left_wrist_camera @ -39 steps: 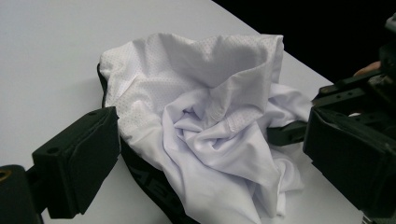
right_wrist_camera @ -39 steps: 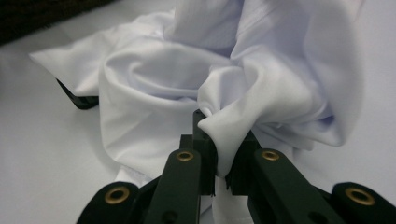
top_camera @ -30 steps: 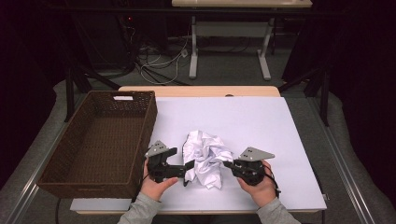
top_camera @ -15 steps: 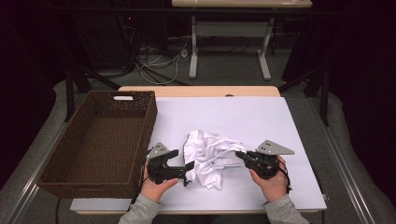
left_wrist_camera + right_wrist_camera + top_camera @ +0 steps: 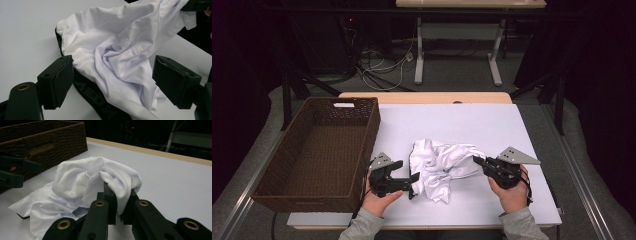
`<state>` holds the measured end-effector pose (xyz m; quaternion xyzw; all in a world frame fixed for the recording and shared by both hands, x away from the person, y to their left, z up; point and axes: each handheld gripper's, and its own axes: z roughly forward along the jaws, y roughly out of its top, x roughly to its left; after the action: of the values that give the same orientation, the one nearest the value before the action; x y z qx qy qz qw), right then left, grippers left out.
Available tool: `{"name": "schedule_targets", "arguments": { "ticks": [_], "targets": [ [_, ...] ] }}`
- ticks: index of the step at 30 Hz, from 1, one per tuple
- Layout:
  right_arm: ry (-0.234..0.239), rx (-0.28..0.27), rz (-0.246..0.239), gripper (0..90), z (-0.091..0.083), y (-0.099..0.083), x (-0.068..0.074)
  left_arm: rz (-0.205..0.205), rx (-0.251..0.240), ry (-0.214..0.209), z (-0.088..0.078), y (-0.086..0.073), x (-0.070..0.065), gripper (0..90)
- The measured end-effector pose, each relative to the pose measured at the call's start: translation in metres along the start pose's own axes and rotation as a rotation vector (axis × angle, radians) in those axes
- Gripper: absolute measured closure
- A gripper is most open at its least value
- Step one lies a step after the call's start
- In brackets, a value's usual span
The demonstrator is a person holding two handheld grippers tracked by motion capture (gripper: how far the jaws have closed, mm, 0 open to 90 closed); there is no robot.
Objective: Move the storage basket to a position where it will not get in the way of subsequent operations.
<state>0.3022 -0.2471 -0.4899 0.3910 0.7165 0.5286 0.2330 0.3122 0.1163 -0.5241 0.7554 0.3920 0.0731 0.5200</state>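
A crumpled white garment (image 5: 439,165) with a black waistband lies on the white table (image 5: 452,125), near its front edge. My right gripper (image 5: 477,161) is shut on the garment's right end and holds a fold of the white cloth (image 5: 125,185) drawn out to the right. My left gripper (image 5: 413,181) stands open at the garment's left front corner, with the white garment (image 5: 120,57) and its black band (image 5: 97,100) lying between the two wide-apart jaws.
A dark brown wicker basket (image 5: 319,145) stands empty on the table's left side, close to my left hand. In the right gripper view the basket's wall (image 5: 50,142) rises behind the garment. Bare tabletop stretches behind and to the right.
My right gripper has moved to the right with the cloth held in it, stretching the garment out sideways. The left gripper has stayed in place.
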Motion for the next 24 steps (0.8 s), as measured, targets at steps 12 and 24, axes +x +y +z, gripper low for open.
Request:
{"name": "schedule_targets", "arguments": {
  "ticks": [12, 24],
  "targets": [
    [-0.069, -0.041, 0.019, 86.0, -0.023, 0.007, -0.015, 0.004, 0.004, 0.024, -0.004, -0.001, 0.001, 22.0],
    [-0.133, -0.065, 0.025, 85.9, -0.042, 0.008, -0.033, 0.009, 0.015, 0.021, 0.001, -0.003, -0.002, 25.4]
  ]
}}
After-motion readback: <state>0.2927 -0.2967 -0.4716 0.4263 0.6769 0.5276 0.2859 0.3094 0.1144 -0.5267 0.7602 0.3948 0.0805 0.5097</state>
